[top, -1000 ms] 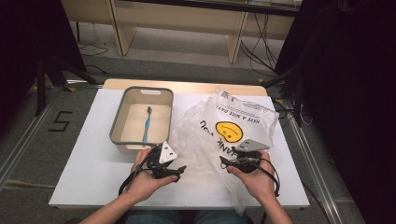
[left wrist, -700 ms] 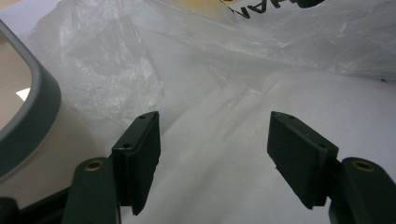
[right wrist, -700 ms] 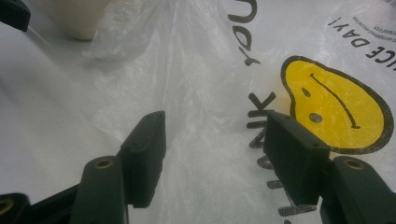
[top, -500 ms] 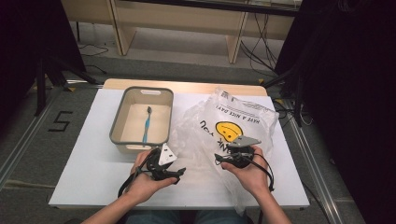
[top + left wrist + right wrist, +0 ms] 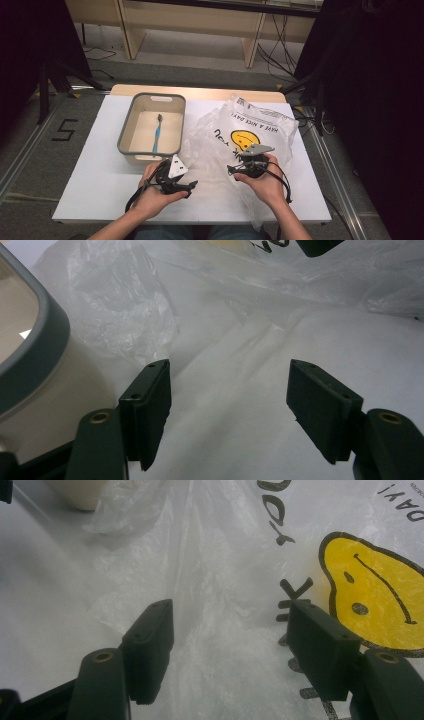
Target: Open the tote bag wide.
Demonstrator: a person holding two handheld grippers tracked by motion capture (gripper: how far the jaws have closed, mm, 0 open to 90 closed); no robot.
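One clear plastic bag, one grey-rimmed tub, one blue toothbrush and two grippers are on or over the white counter. The bag lies flat and crumpled on the right half of the counter, its long axis running from the far right corner toward the near middle, with its near end spreading under both grippers. It is thin, glossy and wrinkled, printed with a yellow smiley face and dark lettering that reads upside down from the person's side. One loose corner of the film touches the tub's near right wall. The toothbrush lies alone in the tub, bristle end pointing away from the person.

The left gripper sits low beside the tub, its jaws spread wide with only flat bag film beneath them, grasping nothing. The right gripper hovers over the bag just beside the smiley; its jaws have just been opening and stand released, the film lying unpinched between them.
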